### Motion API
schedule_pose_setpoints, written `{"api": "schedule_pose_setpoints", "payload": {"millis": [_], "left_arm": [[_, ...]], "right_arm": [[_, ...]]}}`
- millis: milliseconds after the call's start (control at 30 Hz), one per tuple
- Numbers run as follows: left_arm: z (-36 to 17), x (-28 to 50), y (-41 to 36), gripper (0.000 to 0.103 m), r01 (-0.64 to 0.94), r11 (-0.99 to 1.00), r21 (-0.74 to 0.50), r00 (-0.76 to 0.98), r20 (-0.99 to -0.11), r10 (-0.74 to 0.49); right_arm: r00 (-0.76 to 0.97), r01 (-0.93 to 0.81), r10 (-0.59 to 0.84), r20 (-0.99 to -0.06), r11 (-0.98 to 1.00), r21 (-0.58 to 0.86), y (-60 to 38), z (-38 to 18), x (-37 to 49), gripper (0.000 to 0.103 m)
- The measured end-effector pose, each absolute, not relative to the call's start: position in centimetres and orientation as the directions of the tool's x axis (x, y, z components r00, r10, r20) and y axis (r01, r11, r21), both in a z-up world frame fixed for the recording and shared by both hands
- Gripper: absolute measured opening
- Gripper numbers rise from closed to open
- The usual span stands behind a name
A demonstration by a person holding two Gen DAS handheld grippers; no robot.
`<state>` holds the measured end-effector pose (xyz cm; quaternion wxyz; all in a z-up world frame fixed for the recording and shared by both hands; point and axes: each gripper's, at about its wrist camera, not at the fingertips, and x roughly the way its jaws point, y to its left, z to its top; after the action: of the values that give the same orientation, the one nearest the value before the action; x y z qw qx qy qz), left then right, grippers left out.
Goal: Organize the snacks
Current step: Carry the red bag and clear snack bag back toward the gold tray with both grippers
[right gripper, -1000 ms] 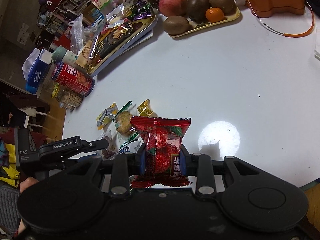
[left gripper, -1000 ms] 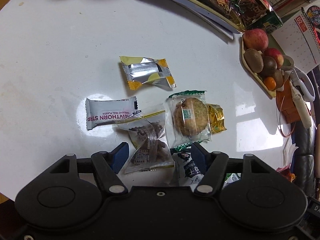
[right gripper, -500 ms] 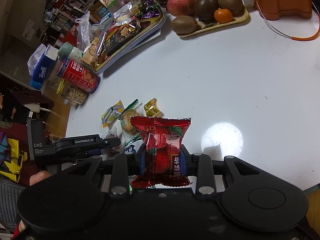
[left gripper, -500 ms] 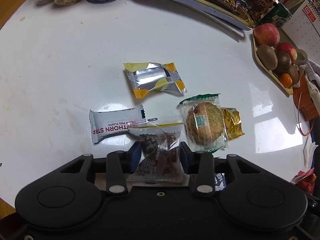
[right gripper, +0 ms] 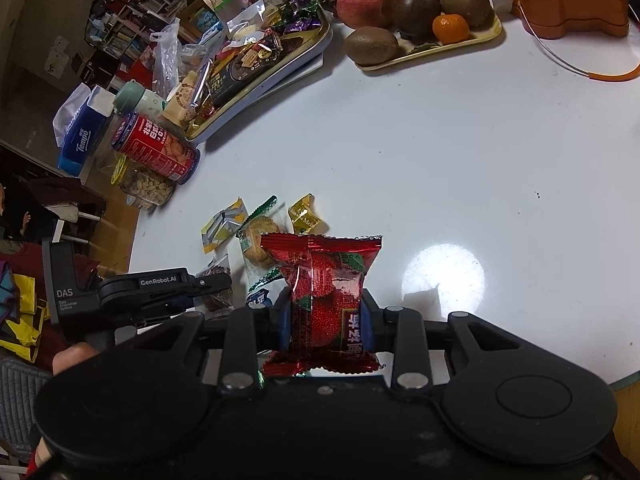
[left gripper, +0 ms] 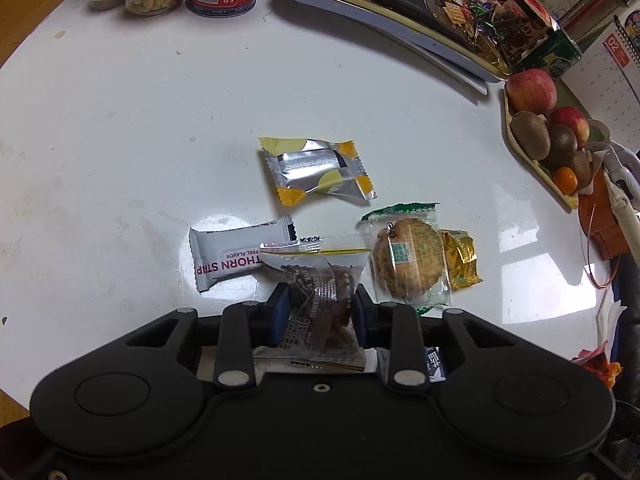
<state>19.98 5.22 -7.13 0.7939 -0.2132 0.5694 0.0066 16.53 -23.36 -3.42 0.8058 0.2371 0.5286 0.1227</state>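
- Left wrist view: my left tongs [left gripper: 318,312] have just been closing, and their blue pads now press both sides of a clear packet of dark dried fruit [left gripper: 320,292].
- Just left of that packet lies a white hawthorn strip bar [left gripper: 232,254]; just right, a round biscuit in a clear green-edged wrapper [left gripper: 408,256], with a gold-foil sweet [left gripper: 460,260] touching its far side.
- Beyond them a yellow-and-silver packet [left gripper: 316,170] lies alone on the white surface [left gripper: 120,140].
- Right wrist view: my right tongs [right gripper: 326,320] are clamped narrowly on a red strawberry-print snack packet [right gripper: 324,288], held upright above the surface.
- At the far edge stand a snack tray [right gripper: 280,68] piled with wrappers and a fruit tray [right gripper: 460,44]; a red biscuit can [right gripper: 156,148] and a jar of peanuts [right gripper: 146,188] sit left.
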Motion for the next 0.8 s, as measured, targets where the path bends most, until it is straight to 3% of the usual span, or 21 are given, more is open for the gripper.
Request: {"api": "schedule_pose_setpoints", "payload": {"millis": [433, 800], "left_arm": [[-4.7, 18.5, 6.6, 0.040, -0.240, 0.951, -0.196, 0.445, -0.892, -0.072], [-4.2, 17.9, 7.4, 0.040, -0.265, 0.951, -0.162, 0.448, -0.894, -0.027]], "right_arm": [[0.396, 0.027, 0.437, -0.808, 0.874, 0.486, -21.5, -4.2, 17.5, 0.034], [0.394, 0.030, 0.417, -0.819, 0.885, 0.465, -21.1, -4.6, 17.8, 0.034]]}}
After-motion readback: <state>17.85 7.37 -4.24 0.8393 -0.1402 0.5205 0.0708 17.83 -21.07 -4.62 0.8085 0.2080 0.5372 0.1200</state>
